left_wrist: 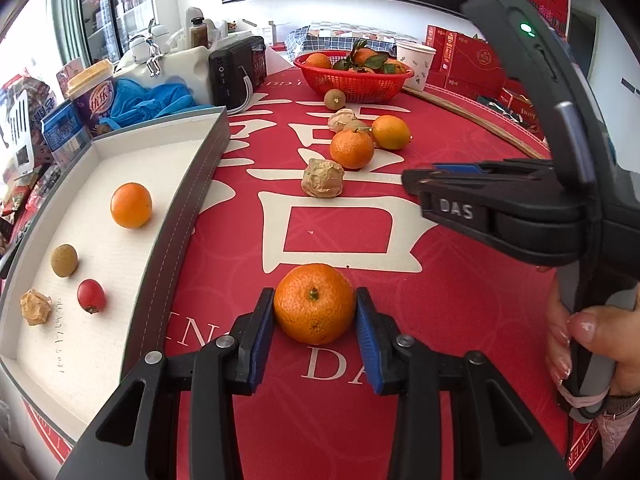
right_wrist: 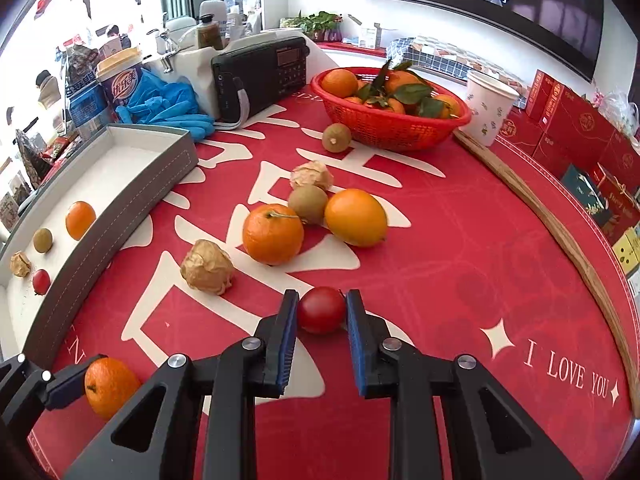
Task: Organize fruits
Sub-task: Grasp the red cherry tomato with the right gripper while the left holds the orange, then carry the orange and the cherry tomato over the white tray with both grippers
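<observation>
Four fruits lie in the white tray point(left_wrist: 192, 184); the left hand-held gripper point(left_wrist: 315, 312) clamps a mandarin point(left_wrist: 315, 303), the right hand-held gripper point(right_wrist: 322, 314) a cherry tomato point(right_wrist: 321, 309), six pieces left mid-surface.

left tongs point(left_wrist: 315, 312): pitched downward, blue pads pressed on both flanks of a mandarin point(left_wrist: 315, 303) | right tongs point(right_wrist: 322, 314): pitched downward, pads clamped on a cherry tomato point(right_wrist: 321, 309) | hand point(left_wrist: 588, 344): wrapped round right handle

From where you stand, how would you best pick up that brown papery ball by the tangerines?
Pinch the papery ball across its round middle, coming from above on the near side. It lies free there, while a tangerine sits close behind.
</observation>
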